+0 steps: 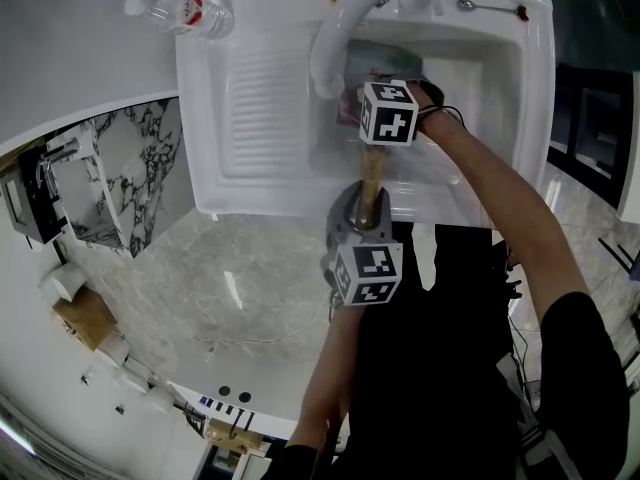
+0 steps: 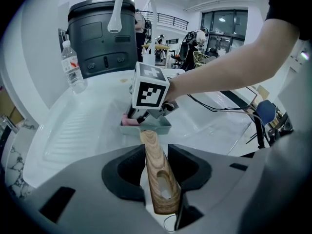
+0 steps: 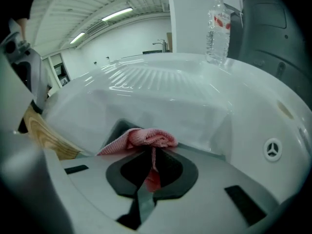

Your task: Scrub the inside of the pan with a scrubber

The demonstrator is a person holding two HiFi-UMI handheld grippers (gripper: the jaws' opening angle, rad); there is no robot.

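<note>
A bottle (image 1: 180, 10) stands at the far left corner of the sink (image 1: 250, 183), well apart from the work and unlikely to be hit. The left gripper (image 2: 157, 153) has its jaws partly closed on the pan's wooden handle (image 2: 155, 167), clamping it from both sides. The pan (image 2: 158, 126) sits low in the basin, under the faucet (image 1: 345, 28). The handle is narrow and smooth, so a hard scrub could twist the pan in that grip or tip it. The right gripper (image 3: 151, 155) is pinched tight on a thin fold of the pink scrubber (image 3: 146, 137), which bunches at the pan's left corner. With so little of it held, drag may pull the scrubber free, and bare jaws would scrape the pan. A lifted stroke could knock the faucet.
</note>
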